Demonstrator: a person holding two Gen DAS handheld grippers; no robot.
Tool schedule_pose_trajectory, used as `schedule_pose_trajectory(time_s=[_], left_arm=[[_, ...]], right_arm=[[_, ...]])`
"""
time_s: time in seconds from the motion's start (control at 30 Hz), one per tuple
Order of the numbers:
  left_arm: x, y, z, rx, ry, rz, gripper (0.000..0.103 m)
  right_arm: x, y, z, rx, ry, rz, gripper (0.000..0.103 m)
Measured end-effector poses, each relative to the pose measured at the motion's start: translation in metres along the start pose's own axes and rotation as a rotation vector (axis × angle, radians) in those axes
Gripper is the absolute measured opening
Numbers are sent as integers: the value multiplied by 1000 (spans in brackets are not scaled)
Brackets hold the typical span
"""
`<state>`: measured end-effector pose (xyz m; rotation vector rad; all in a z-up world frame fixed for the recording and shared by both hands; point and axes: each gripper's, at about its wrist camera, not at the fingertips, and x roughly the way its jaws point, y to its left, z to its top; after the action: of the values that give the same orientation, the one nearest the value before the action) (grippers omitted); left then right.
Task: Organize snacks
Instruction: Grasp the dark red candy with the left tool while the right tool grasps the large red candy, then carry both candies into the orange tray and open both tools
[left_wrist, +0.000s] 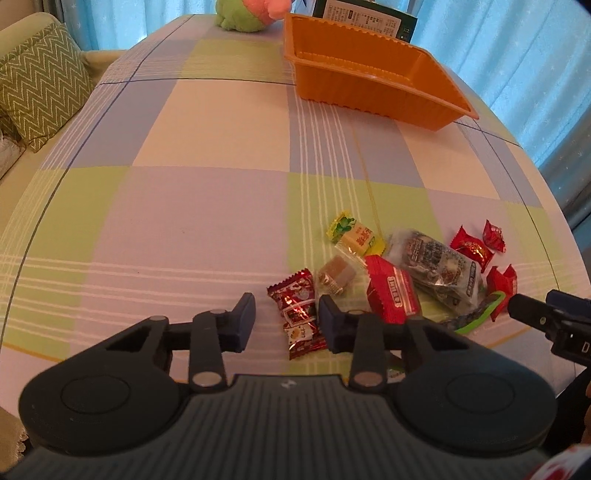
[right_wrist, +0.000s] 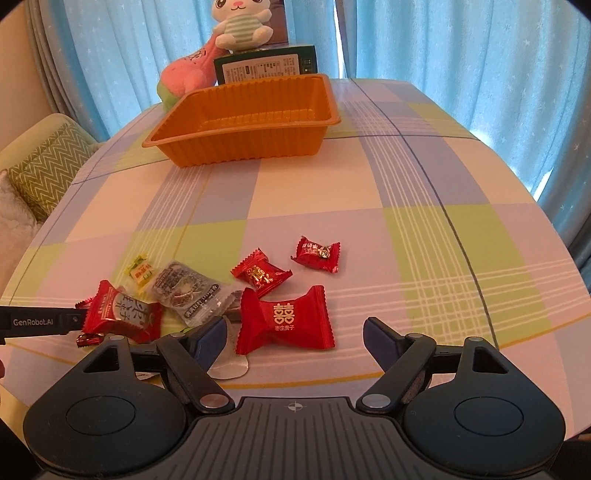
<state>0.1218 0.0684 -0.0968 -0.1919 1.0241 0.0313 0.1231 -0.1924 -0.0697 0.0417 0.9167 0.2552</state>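
A heap of wrapped snacks lies on the checked tablecloth. In the left wrist view my left gripper (left_wrist: 287, 321) straddles a red foil snack (left_wrist: 299, 317). Its right pad is at the wrapper's edge, but cloth shows between the wrapper and the left pad, so it is open. In the right wrist view my right gripper (right_wrist: 295, 339) stands open around a large red candy (right_wrist: 284, 321), clear of it on both sides. Around them lie a silver packet (right_wrist: 188, 291), a red packet (left_wrist: 393, 291), a yellow-green candy (left_wrist: 352, 236) and two small red candies (right_wrist: 260, 277). The orange tray (right_wrist: 240, 144) stands empty at the far side.
A plush toy (right_wrist: 236, 33) and a dark green box (right_wrist: 266, 68) stand behind the tray, with blue curtains beyond. A sofa with a zigzag cushion (left_wrist: 40, 85) borders the table's left side. The right gripper's finger (left_wrist: 546, 321) shows low at the right of the left wrist view.
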Motion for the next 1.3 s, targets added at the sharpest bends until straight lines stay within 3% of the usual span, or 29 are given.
schedule_pose_trajectory(time_s=[0.1,0.23,0.33,0.5,0.67,0.73,0.8,1.07,1.3], left_arm=[[0,2,1,28,2,14,20],[-1,4,-1,45,0,19,19],[-4,6,0,41,-14,30,18],[-9,5,4,41,-28,29,18],[-11,3,6,45,-34,25,18],[-11,3,5,49,-32,25,18],[-11,2,5,51,-30,24,18],[-19,0,12,57,-52,25,18],[-24,-14,41,74,-90,-12,18]], right_arm=[[5,1,-1,-8,3,7,81],[9,2,-1,-23,0,14,80],[14,2,0,-30,-1,18,71],[24,3,2,-42,0,12,70],[31,7,3,-64,4,12,58],[30,6,2,-67,-2,13,42],[30,7,2,-76,-5,7,40],[16,3,6,-66,-73,-11,38],[2,0,38,-63,-152,10,38]])
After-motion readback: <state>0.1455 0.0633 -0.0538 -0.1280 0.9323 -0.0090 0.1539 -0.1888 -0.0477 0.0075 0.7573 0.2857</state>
